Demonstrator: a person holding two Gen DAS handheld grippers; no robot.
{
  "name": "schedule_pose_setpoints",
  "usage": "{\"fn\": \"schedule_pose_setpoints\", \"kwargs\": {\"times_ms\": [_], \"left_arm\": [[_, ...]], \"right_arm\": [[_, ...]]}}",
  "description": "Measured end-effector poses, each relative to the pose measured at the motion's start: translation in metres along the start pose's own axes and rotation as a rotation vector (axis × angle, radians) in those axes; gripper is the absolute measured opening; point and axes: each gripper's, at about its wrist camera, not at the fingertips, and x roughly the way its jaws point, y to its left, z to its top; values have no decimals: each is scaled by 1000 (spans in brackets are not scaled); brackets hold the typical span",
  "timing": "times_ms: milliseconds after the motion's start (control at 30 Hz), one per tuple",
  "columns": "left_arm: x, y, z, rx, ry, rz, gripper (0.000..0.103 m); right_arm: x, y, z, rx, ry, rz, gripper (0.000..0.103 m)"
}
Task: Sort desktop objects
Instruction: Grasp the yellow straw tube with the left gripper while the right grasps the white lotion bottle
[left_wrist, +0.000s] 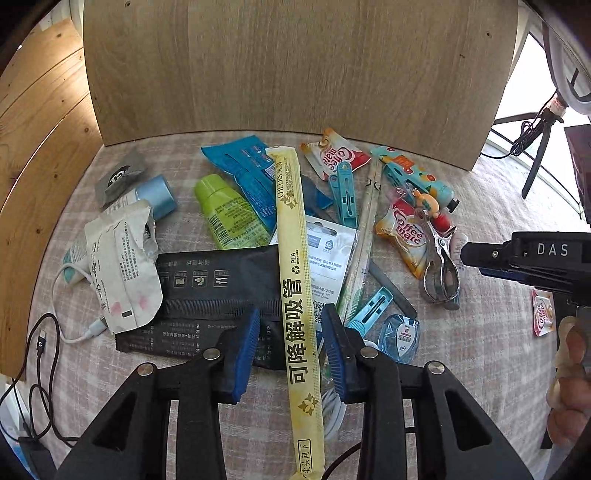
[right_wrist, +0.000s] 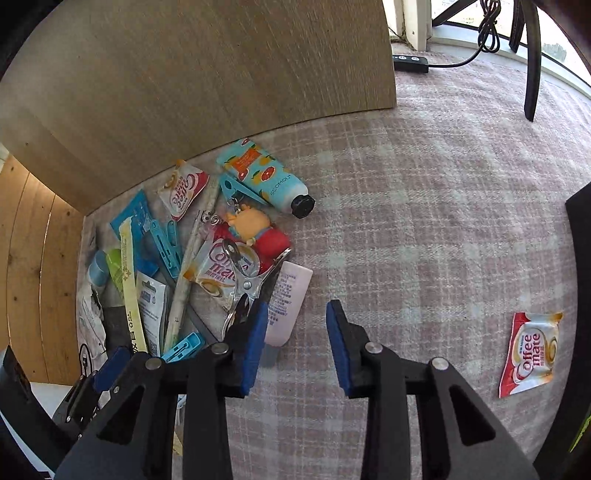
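Risk of dragging neighbours: left hand-held gripper released, straddling yellow straw wrapper atop black packet and white sachet on desk; could pinch those too.

Right wrist view: right hand-held gripper released over bare cloth beside pale tube, nothing between pads. Shows lone creamer sachet fully, barely glimpsed in left view.

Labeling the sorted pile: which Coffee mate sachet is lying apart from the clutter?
The red Coffee mate sachet alone on the bare checked cloth, right of the right claw. The other two sit in the clutter by the wooden board.
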Motion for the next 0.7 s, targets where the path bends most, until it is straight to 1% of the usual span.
{"fn": "schedule_pose_setpoints", "kwargs": {"times_ms": [100,200,300,367,467,567,700], "left_arm": [[2,2,1,-1,4,3,32],[9,5,5,-5,8,3,32],[10,4,6,-5,7,9,31],[11,3,5,-1,12,4,19],[10,7,2,-19,17,-30,12],[7,12,1,-46,25,-82,10],[-3,12,-4,-63,23,-115,10]], "right_arm": [[7,5,0,-9,15,-11,32],[16,9,0,-21,37,-28,29],[19,20,0,-63,22,-73,27],[19,23,-2,-83,34,-80,21],[16,21,-5,-96,47,-72,20],[11,14,-11,-99,53,-70,20],[1,0,-20,-91,53,-51,20]]}}
